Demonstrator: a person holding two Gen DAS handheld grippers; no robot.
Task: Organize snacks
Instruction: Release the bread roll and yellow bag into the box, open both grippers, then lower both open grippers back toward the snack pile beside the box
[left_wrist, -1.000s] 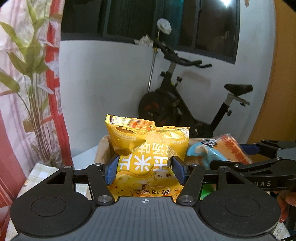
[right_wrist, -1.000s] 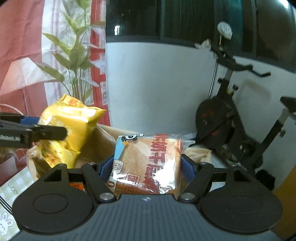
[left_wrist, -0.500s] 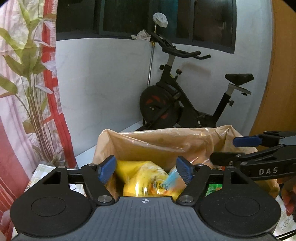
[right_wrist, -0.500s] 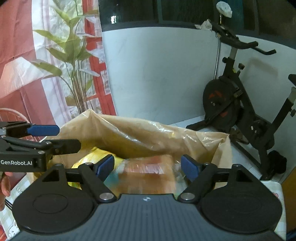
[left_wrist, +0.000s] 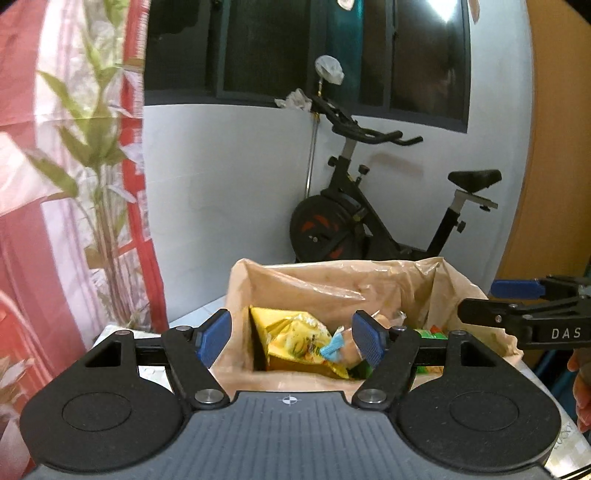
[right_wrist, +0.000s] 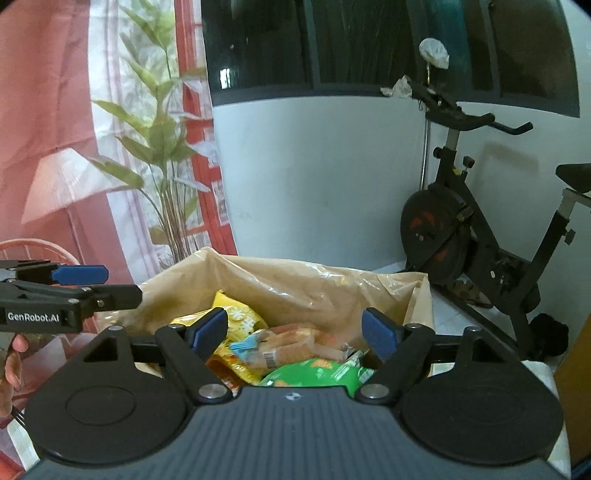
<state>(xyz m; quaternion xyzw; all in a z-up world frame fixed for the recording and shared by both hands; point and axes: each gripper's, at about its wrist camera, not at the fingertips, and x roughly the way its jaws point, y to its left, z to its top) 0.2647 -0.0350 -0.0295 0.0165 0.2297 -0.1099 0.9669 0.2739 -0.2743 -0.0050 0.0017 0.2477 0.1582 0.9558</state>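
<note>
Two grippers, left gripper (left_wrist: 291, 339) and right gripper (right_wrist: 295, 332), above the brown bag (right_wrist: 295, 284), jaws wide apart, holding nothing. Yellow packet (left_wrist: 295, 341), orange bread packet (right_wrist: 295, 341) and green packet (right_wrist: 314, 374) inside, probably gathered for tidy storage.

Snacks (right_wrist: 288, 347) crowd the bag (right_wrist: 295, 284); its mouth gapes unobstructed.

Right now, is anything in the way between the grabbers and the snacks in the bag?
Nothing visible is. Both the left gripper and the right gripper hang open above the open tan bag. The yellow snack packet and the orange bread packet lie uncovered inside, with the bag's mouth wide open.
</note>
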